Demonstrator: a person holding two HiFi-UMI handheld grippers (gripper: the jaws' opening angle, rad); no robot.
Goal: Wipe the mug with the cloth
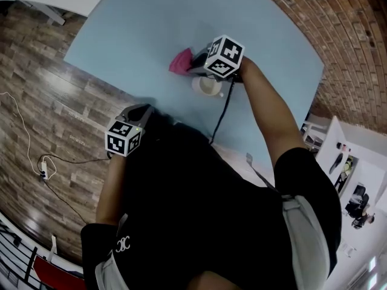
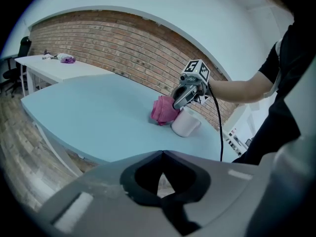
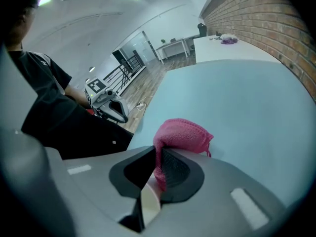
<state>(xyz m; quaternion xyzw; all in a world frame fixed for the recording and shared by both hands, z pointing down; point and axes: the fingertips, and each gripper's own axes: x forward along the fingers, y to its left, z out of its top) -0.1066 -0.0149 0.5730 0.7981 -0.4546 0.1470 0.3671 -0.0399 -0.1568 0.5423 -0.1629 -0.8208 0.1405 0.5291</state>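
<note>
The right gripper [image 3: 158, 154], clenched on a bunched pink cloth [image 3: 183, 134] of nubbly terry weave, holds it at the rim of a smooth, cream, cylindrical mug [image 1: 207, 85] that stands close to the near edge of the pale blue tabletop [image 1: 151, 23]. The left gripper [image 2: 163, 154] hangs beyond that edge, its jaws closed on nothing. As nothing steadies the mug, wiping probably calls for light, circling strokes, or for the idle gripper to brace its wall.
</note>
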